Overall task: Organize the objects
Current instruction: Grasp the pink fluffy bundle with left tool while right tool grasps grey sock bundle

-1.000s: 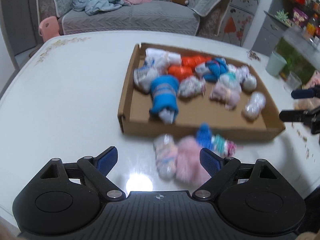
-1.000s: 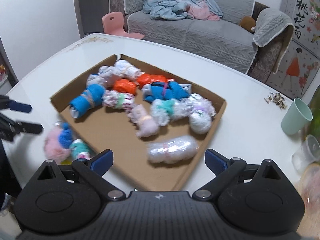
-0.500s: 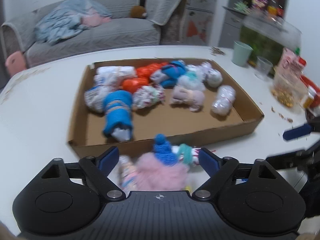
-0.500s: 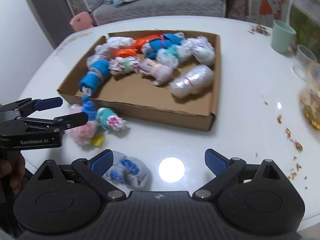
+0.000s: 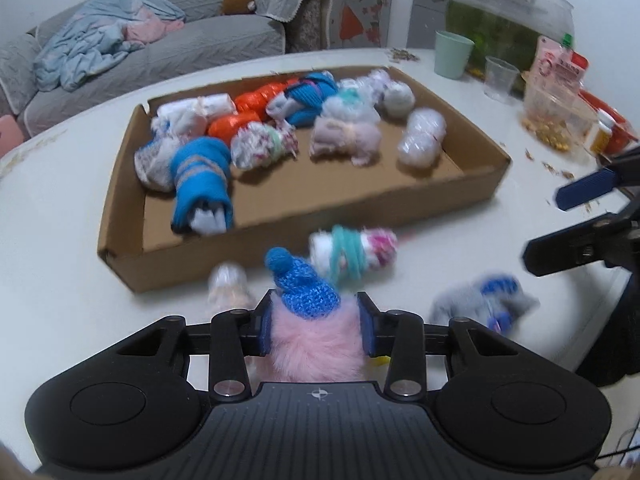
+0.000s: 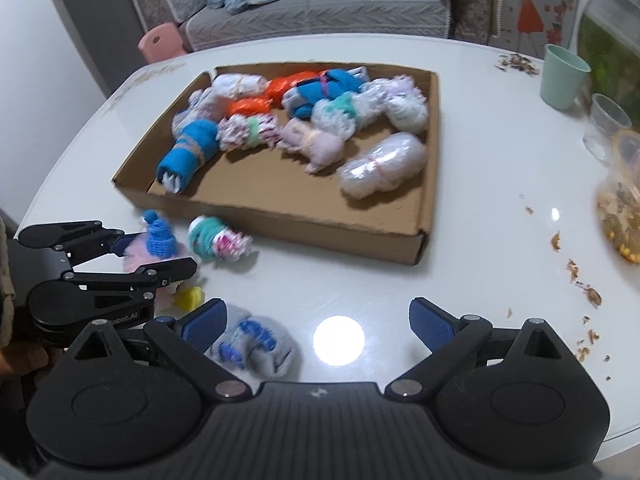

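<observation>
My left gripper (image 5: 316, 330) is shut on a fluffy pink toy with a blue knitted hat (image 5: 306, 284), on the white table in front of the cardboard tray (image 5: 120, 208); it also shows in the right wrist view (image 6: 160, 236). The tray holds several rolled sock bundles (image 5: 202, 178). A teal-and-white roll (image 5: 352, 252) lies just before the tray. A grey sock with blue marks (image 6: 256, 346) lies by the left finger of my open, empty right gripper (image 6: 316, 326). A pale roll (image 5: 228, 286) sits left of the pink toy.
A mint cup (image 6: 562, 76), a clear cup (image 6: 606, 124) and a snack container (image 6: 622, 220) stand at the table's right, with crumbs (image 6: 580, 280) scattered near them. A grey sofa (image 6: 320, 4) is behind the table. A small yellow item (image 6: 190, 298) lies by the left gripper.
My left gripper has moved forward and closed on the pink toy. My right gripper has come a little closer to the grey sock and stays open.
</observation>
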`<state>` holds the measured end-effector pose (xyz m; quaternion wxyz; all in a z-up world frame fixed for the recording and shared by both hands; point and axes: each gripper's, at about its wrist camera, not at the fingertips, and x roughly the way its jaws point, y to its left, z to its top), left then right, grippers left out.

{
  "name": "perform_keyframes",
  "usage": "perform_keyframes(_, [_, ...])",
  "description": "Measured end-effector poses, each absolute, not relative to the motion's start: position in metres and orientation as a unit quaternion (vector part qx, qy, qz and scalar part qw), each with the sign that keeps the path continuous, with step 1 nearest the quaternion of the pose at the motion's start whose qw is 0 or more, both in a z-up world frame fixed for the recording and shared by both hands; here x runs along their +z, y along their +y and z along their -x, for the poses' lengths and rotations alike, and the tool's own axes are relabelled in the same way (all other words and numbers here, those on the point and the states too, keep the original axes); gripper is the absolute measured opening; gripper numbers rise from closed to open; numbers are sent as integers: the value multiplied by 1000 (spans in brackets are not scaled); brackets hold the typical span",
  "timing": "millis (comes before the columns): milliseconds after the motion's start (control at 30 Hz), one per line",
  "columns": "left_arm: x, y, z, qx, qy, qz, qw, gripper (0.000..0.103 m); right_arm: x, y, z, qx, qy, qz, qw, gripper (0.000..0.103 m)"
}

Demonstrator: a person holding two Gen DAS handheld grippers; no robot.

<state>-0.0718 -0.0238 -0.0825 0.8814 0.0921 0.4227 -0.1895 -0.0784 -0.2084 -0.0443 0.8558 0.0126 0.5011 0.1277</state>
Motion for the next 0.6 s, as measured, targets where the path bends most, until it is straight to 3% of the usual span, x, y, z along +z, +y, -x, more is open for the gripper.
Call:
perform_keyframes(233, [-81, -21, 105, -197, 407, -115, 884, 48, -59, -183, 86, 164, 514, 11, 842, 97])
perform_keyframes(433, [-80, -2, 105, -179, 422, -65, 886, 50, -74, -177, 79, 160, 522, 11, 838, 94])
perform_keyframes(600, [-86, 18, 100, -146, 441, -14, 886, 59, -84, -170, 79, 164, 533, 20, 830, 86])
